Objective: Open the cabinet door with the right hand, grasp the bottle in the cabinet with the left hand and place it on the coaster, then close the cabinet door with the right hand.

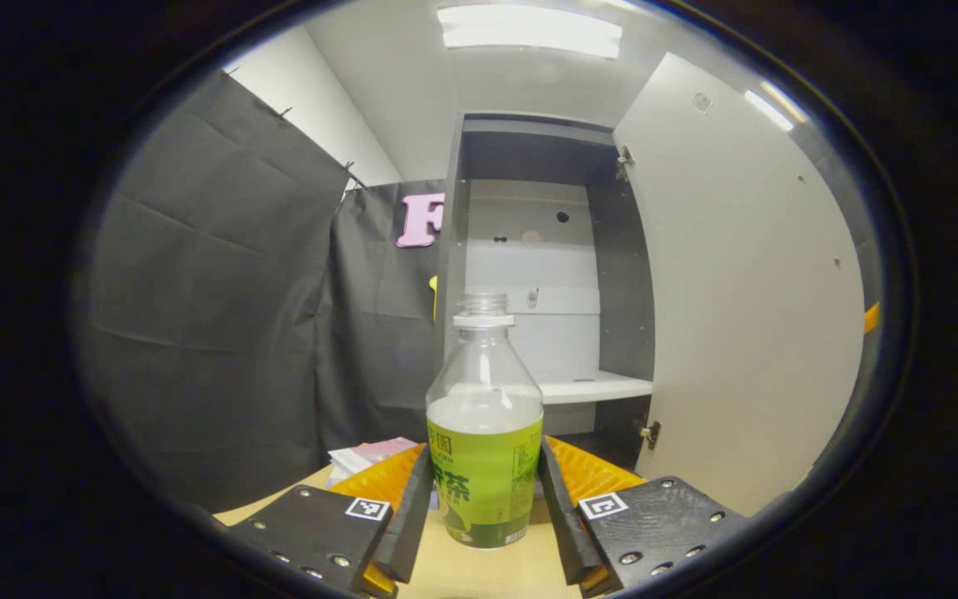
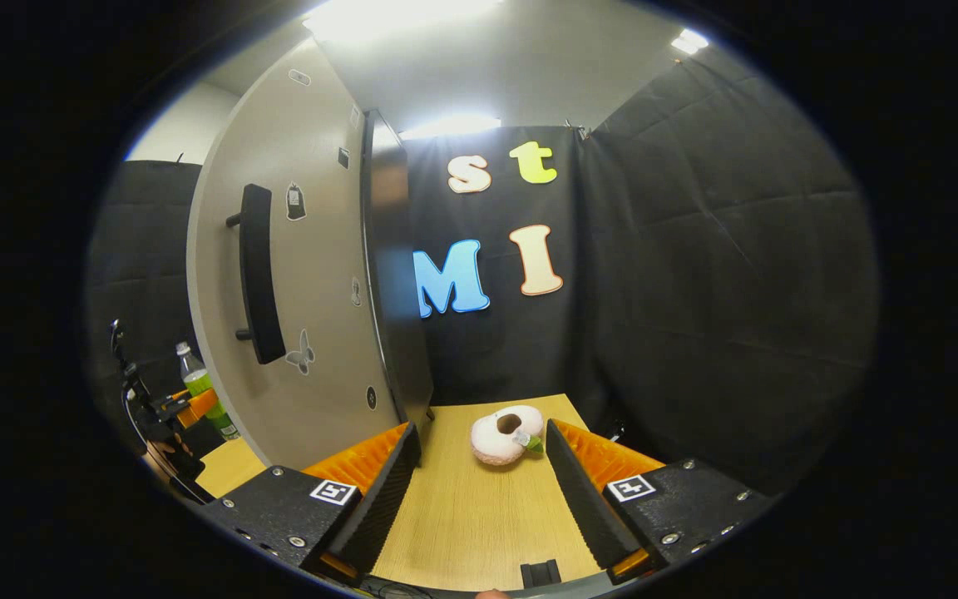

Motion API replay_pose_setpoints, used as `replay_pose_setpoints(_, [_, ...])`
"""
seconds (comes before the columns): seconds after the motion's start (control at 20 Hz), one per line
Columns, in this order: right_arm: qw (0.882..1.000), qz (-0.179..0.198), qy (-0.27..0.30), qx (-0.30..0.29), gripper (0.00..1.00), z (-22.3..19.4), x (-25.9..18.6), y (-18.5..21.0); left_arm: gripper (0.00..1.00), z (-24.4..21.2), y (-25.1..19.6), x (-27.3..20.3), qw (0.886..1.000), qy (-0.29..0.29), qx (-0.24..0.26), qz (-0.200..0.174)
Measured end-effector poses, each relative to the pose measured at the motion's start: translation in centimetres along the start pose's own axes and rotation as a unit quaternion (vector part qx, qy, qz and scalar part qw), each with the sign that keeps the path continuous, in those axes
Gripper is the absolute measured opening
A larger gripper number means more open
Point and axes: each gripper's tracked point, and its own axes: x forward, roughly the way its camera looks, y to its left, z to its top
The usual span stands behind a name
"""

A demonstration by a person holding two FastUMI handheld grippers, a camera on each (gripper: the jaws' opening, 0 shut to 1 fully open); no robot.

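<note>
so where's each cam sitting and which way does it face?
Left gripper view: rides the left tool, faces the open cabinet; its fingers flank the bottle.
Right gripper view: rides the right tool, faces the door front and a plush toy.
Shared: bottle, door.

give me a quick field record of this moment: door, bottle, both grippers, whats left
cabinet door: swung open, handle on its outer face
bottle: uncapped, upright, out of the cabinet, over the table
left gripper: fingers close on both sides of the bottle, contact not certain
right gripper: open, empty, beside the door
plush toy: on the table ahead of the right gripper
left to do: close the door
</note>
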Motion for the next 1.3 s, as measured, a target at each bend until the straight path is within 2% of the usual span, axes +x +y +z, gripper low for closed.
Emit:
replay_pose_setpoints(0.05, [1.000,0.000,-0.001,0.004,0.94,0.2,0.0,0.0,0.63,-0.8,0.3,-0.5,1.000,0.002,0.001,0.003])
replay_pose_setpoints(0.2, [1.000,-0.003,-0.003,0.007,0.94,0.5,0.1,0.0,0.72,-2.6,1.1,-2.1,1.000,0.003,0.006,0.011])
replay_pose_setpoints(0.25, [1.000,-0.005,-0.002,0.003,0.94,0.5,0.2,-0.1,0.72,-3.3,1.4,-2.7,1.000,0.001,0.008,0.014])
replay_pose_setpoints(0.3, [1.000,-0.008,0.000,-0.001,0.94,0.5,0.3,-0.2,0.67,-3.8,1.6,-3.2,1.000,0.000,0.007,0.015])
replay_pose_setpoints(0.4, [1.000,-0.012,-0.002,-0.004,0.94,0.8,0.4,-0.2,0.67,-5.6,1.9,-4.3,1.000,0.006,0.002,0.015])
replay_pose_setpoints(0.45, [1.000,-0.013,-0.004,-0.004,0.94,0.9,0.4,-0.2,0.72,-6.8,2.2,-4.6,1.000,0.012,0.000,0.017])
replay_pose_setpoints(0.5, [1.000,-0.015,-0.004,-0.005,0.93,0.8,0.4,-0.2,0.67,-7.9,2.3,-5.0,1.000,0.017,-0.004,0.018])
replay_pose_setpoints(0.55, [1.000,-0.019,-0.003,-0.008,0.94,0.7,0.4,-0.3,0.67,-9.2,2.4,-5.2,1.000,0.023,-0.007,0.020])
replay_pose_setpoints(0.6, [1.000,-0.022,-0.003,-0.011,0.94,0.7,0.4,-0.5,0.72,-10.4,2.5,-5.6,0.999,0.030,-0.010,0.020])
replay_pose_setpoints(0.65, [1.000,-0.024,-0.003,-0.011,0.94,0.6,0.3,-0.6,0.67,-11.2,2.6,-5.8,0.999,0.033,-0.008,0.022])
replay_pose_setpoints(0.9, [1.000,-0.026,0.007,-0.005,0.94,0.0,0.1,-0.4,0.67,-16.4,2.6,-7.1,0.997,0.074,0.021,0.031])
replay_pose_setpoints(0.95, [1.000,-0.027,0.008,-0.007,0.94,-0.1,0.0,-0.3,0.63,-17.6,2.5,-7.3,0.996,0.083,0.024,0.032])
replay_pose_setpoints(1.05, [1.000,-0.027,0.005,-0.009,0.94,0.0,0.0,0.0,0.68,-19.0,2.5,-7.4,0.995,0.093,0.022,0.038])
replay_pose_setpoints(1.3, [1.000,-0.027,0.006,-0.014,0.94,-0.1,-0.1,0.5,0.68,-21.8,3.2,-7.6,0.992,0.110,0.001,0.060])
